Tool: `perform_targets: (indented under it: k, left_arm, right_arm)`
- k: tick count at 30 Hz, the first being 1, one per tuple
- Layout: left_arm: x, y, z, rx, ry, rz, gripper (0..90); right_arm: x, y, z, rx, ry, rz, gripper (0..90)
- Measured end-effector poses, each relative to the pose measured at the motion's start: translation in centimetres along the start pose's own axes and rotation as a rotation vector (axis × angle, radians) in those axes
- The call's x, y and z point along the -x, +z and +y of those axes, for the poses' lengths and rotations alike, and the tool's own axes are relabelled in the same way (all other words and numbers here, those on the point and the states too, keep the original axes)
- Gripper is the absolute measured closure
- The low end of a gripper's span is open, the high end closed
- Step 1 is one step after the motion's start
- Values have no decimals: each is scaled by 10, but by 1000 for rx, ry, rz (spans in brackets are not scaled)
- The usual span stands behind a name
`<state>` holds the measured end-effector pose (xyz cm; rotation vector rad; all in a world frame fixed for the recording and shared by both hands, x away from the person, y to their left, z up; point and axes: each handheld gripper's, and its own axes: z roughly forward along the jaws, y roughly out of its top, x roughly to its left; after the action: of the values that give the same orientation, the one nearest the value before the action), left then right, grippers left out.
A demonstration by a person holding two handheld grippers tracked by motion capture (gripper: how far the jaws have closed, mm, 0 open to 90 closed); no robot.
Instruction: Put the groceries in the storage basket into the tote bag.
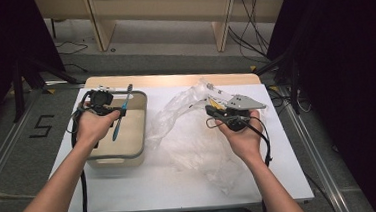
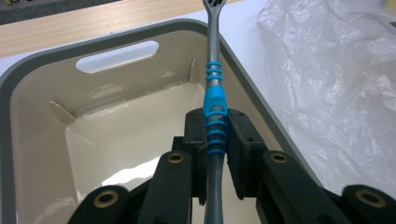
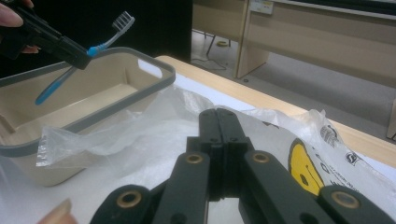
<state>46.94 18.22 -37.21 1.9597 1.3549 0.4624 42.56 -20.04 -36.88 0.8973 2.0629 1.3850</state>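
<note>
The left tool (image 2: 215, 140) is clamped on a toothbrush (image 2: 214, 100), its two black jaws pressed against the blue ribbed grip partway along the handle. In the left gripper view the grey stem runs on from the jaws to the bristled head, which reaches past the far rim of a beige bin (image 2: 42, 77) with a grey rim. The brush hangs above the bin's open inside, near its right-hand wall, and touches neither the floor nor the walls as far as can be seen. In the high view the left tool (image 1: 118, 112) holds the toothbrush (image 1: 122, 113) tilted, head toward the far edge of the surface (image 1: 131, 190) and blue tail pointing down into the beige bin (image 1: 139, 134), which stands on the left part of the surface.

The right tool (image 3: 218, 122) has its jaws pressed flat together with nothing visibly between them. In the high view the right tool (image 1: 212, 110) rests over a crumpled clear plastic bag (image 1: 194, 150) that spreads across the middle of the surface, touching the bin's right wall. In the right gripper view the plastic bag (image 3: 140, 135) bears a yellow printed face (image 3: 306, 168) beside the jaws.
</note>
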Motion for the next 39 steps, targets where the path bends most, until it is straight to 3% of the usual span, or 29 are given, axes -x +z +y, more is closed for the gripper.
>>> perform_targets:
  k: [39]
  left_arm:
    - [29,-21,-1,83,60,-63,785]
  right_arm:
    - [-1,1,0,-4,-2,0,900]
